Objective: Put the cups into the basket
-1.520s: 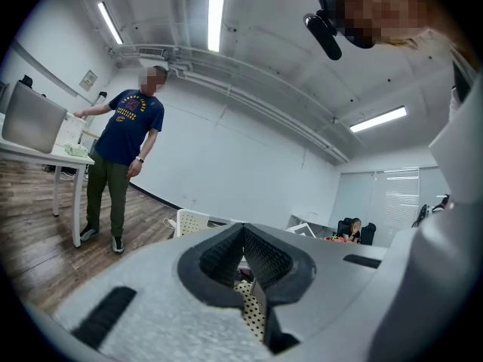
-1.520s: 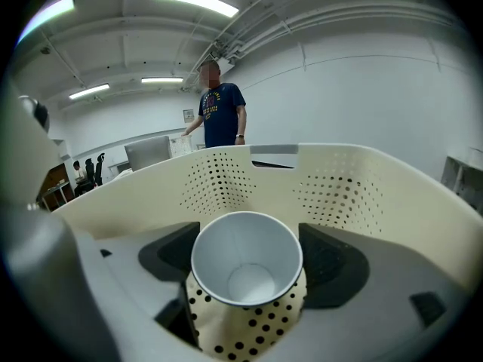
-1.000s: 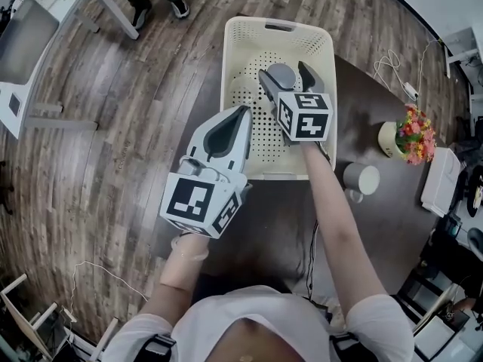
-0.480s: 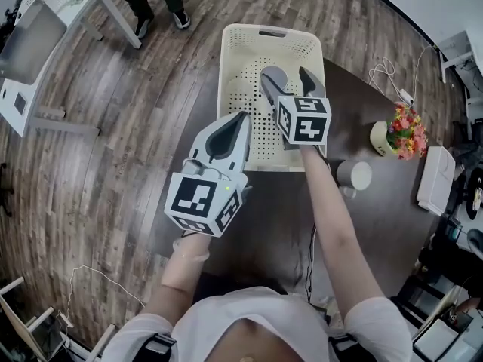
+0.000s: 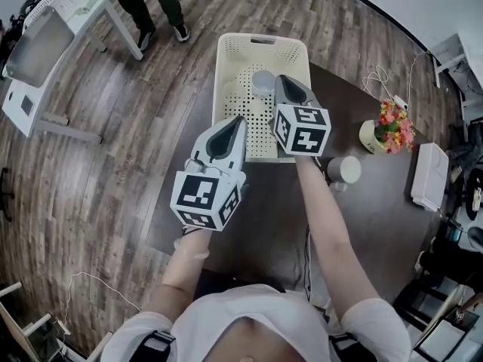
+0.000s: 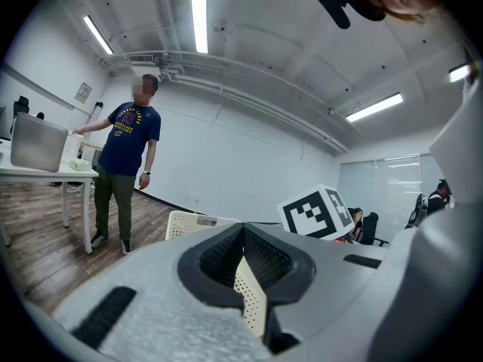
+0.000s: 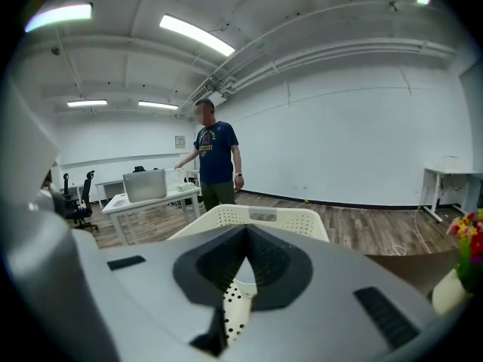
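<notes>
The right gripper has just closed its jaws. They meet tip to tip with nothing between them. It hangs over the basket, pointing away from the person. Just left of its tips and lower down, a grey cup sits on the perforated basket floor, apart from the jaws.

The left gripper is beside the right one. Its jaws are also together and empty, with the tips over the basket's near edge.

Behind the right gripper and off to its right, close to the person's forearm, a second cup rests on the dark table, outside the basket. Farther right is a pot of flowers.

One cup appears to be in the basket and one is left to fetch. To do this well, the right gripper should probably draw back clear of the basket wall and spread its jaws wide before it reaches the cup. It should take the cup squarely, a pad on each side, and close firmly. A smooth, round cup may slip or roll if pinched off-centre. The approach should also keep clear of the flowers.
</notes>
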Demonstrator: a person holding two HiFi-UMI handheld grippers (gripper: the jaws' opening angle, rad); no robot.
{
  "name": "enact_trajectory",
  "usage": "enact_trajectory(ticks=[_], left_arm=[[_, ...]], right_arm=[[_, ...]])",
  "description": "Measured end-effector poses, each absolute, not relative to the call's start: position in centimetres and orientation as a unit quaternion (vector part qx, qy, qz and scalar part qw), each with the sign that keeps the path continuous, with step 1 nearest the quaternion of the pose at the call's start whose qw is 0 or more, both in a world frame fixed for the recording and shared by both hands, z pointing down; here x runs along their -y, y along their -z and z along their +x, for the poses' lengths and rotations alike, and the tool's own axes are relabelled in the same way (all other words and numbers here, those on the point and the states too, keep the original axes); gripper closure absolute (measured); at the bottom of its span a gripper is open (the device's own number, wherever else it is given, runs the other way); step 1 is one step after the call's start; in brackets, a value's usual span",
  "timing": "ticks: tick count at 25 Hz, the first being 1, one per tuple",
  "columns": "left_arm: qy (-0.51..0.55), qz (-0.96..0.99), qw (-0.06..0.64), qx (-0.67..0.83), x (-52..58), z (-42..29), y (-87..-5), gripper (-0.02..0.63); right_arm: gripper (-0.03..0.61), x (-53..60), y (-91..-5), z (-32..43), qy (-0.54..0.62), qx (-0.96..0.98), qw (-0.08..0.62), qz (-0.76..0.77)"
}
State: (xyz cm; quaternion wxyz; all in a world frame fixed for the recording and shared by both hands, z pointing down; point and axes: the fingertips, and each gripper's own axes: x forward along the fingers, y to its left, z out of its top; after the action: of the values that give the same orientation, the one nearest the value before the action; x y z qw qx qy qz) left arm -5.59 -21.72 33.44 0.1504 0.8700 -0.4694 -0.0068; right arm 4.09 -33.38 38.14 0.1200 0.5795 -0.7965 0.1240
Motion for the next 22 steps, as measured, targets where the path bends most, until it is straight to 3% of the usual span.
enact_trajectory(ticks=[8,22], left_arm=[[-0.003,0.88,0.146,0.452,18.7,-2.6,-33.6,0.603],[-0.011,0.929,0.142,0.342,8.2,6.6,-32.5,0.603]], right_arm=[[0.566,26.2,-34.3,4.4,-0.096,0.81,0.09,0.572],[0.566,7.2,-32.8,13.4,-0.112,0.73,0.046,0.672]])
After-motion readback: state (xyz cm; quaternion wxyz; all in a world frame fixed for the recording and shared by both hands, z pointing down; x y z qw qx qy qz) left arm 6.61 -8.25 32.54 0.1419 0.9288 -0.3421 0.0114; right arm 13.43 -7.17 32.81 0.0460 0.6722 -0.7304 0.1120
